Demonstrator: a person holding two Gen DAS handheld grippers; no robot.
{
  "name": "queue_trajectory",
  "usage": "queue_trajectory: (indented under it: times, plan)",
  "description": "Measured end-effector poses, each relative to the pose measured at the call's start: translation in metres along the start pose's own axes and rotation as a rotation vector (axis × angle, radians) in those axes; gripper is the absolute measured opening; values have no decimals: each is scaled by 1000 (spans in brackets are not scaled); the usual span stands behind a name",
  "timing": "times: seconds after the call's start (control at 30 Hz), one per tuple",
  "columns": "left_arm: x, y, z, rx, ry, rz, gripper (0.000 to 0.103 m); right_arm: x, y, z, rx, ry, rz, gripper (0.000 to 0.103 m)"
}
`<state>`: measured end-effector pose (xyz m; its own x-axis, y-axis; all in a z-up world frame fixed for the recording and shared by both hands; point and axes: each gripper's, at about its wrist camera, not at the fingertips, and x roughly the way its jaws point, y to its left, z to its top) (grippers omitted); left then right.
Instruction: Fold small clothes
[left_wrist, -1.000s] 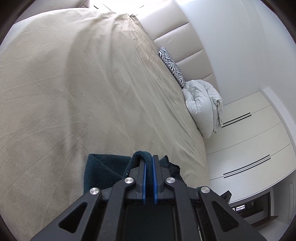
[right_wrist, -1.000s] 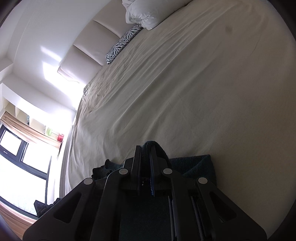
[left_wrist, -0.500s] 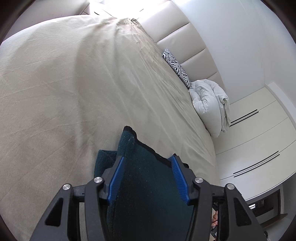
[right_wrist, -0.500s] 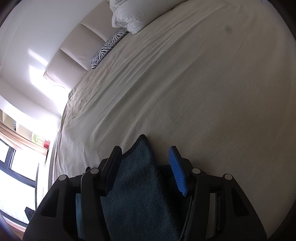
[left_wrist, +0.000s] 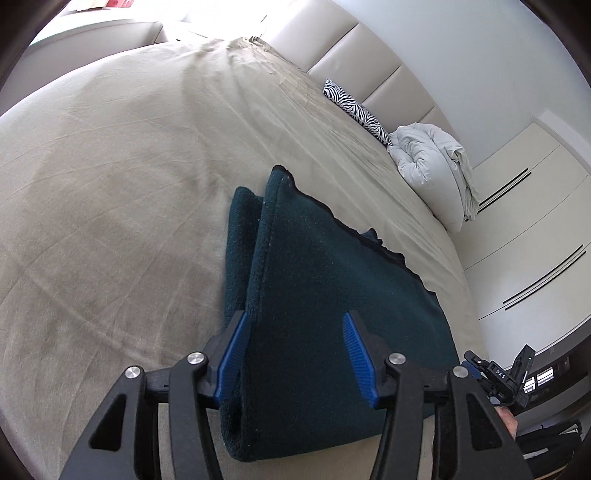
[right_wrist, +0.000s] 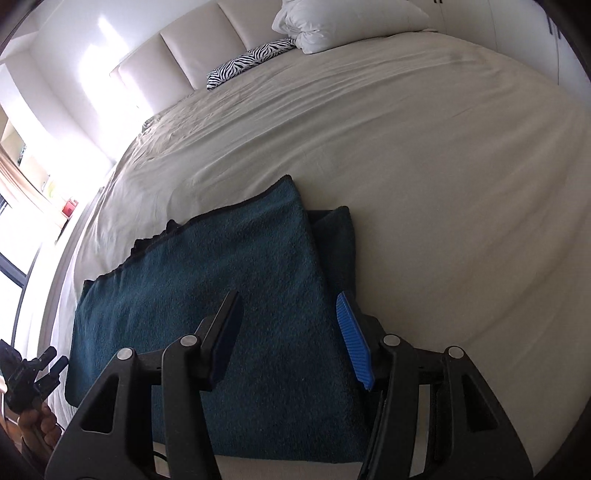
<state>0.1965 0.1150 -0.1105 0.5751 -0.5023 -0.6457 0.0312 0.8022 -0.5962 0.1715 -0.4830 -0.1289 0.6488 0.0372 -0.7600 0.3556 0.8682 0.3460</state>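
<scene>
A dark teal fleece cloth (left_wrist: 325, 295) lies folded over on the beige bed sheet (left_wrist: 110, 184), with a lower layer showing past its folded edge. My left gripper (left_wrist: 295, 350) is open above the cloth's near left end, holding nothing. In the right wrist view the same cloth (right_wrist: 229, 295) lies flat, and my right gripper (right_wrist: 291, 332) is open above its near right end, also holding nothing. The right gripper shows small in the left wrist view (left_wrist: 495, 376), and the left gripper shows at the edge of the right wrist view (right_wrist: 29, 373).
A zebra-print pillow (left_wrist: 354, 110) and a bundled white duvet (left_wrist: 432, 162) lie by the padded headboard (left_wrist: 369, 62). White wardrobe doors (left_wrist: 532, 229) stand past the bed's right side. A bright window (right_wrist: 22, 221) is at the left.
Both grippers were shut on the cloth's corners one second ago. They have opened, let the cloth go and drawn back, and the folded cloth now lies on the bed.
</scene>
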Motion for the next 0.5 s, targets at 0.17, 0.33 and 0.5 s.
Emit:
queue_trajectory:
  times: [0.17, 0.33, 0.5]
  plan:
    - [-7, -7, -16, 74, -23, 44, 55, -6, -12, -15, -7, 4, -23, 52]
    - [-3, -8, -26, 115, -12, 64, 55, -13, -12, -20, -15, -12, 11, 52]
    - [-4, -7, -28, 142, -20, 82, 54, -23, -15, -21, -17, -30, 13, 51]
